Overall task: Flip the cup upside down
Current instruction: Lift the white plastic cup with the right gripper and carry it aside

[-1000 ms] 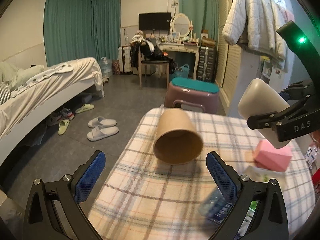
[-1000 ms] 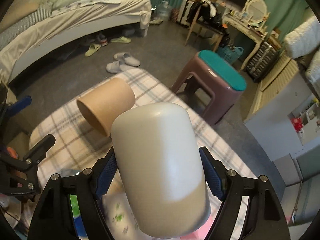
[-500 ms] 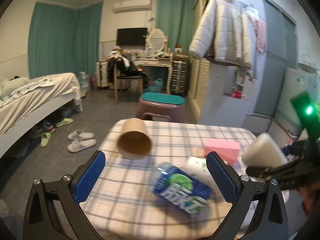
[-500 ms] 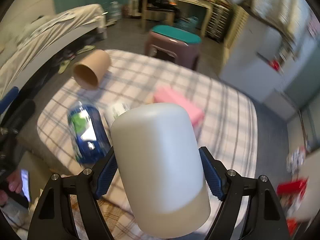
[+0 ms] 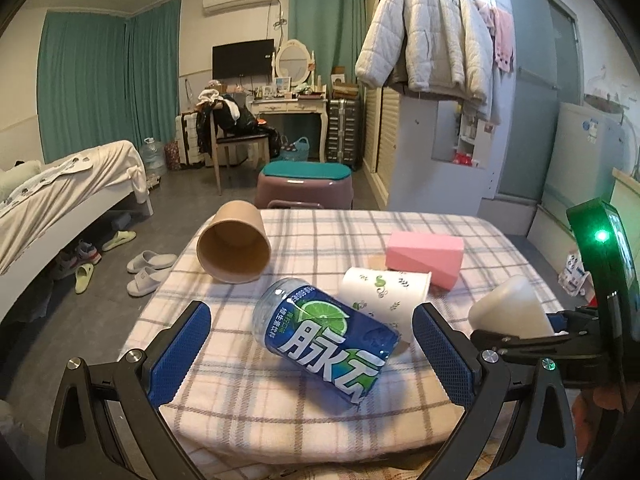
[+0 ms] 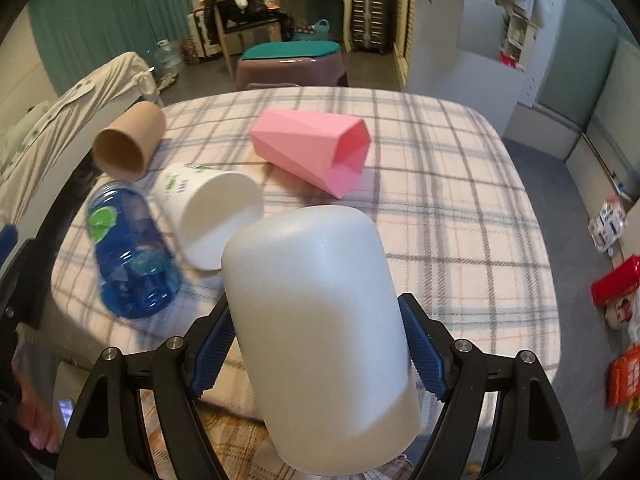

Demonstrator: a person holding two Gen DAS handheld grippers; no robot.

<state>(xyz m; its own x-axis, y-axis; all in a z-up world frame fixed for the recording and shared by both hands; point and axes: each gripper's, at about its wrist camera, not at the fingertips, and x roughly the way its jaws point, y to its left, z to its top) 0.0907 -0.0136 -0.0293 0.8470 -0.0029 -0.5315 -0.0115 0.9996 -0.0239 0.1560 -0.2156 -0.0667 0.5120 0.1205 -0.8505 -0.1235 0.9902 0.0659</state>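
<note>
My right gripper [image 6: 320, 348] is shut on a plain white cup [image 6: 320, 320], closed base pointing forward, held above the near edge of the checked table [image 6: 460, 200]. The same cup [image 5: 512, 308] shows at the right of the left wrist view. My left gripper [image 5: 312, 344] is open and empty, low over the table's near edge, with the blue drink cup [image 5: 326, 344] lying between its fingers' line of sight.
On the table lie a brown paper cup [image 5: 234, 242], a white printed paper cup [image 5: 384, 292], a pink faceted cup [image 6: 316, 156] and the blue cup [image 6: 132, 256], all on their sides. A purple stool [image 5: 304, 184] stands beyond the table.
Both grippers have pulled back from the table's far side toward its near edge. The right gripper keeps the white cup. More cups have come into view.
</note>
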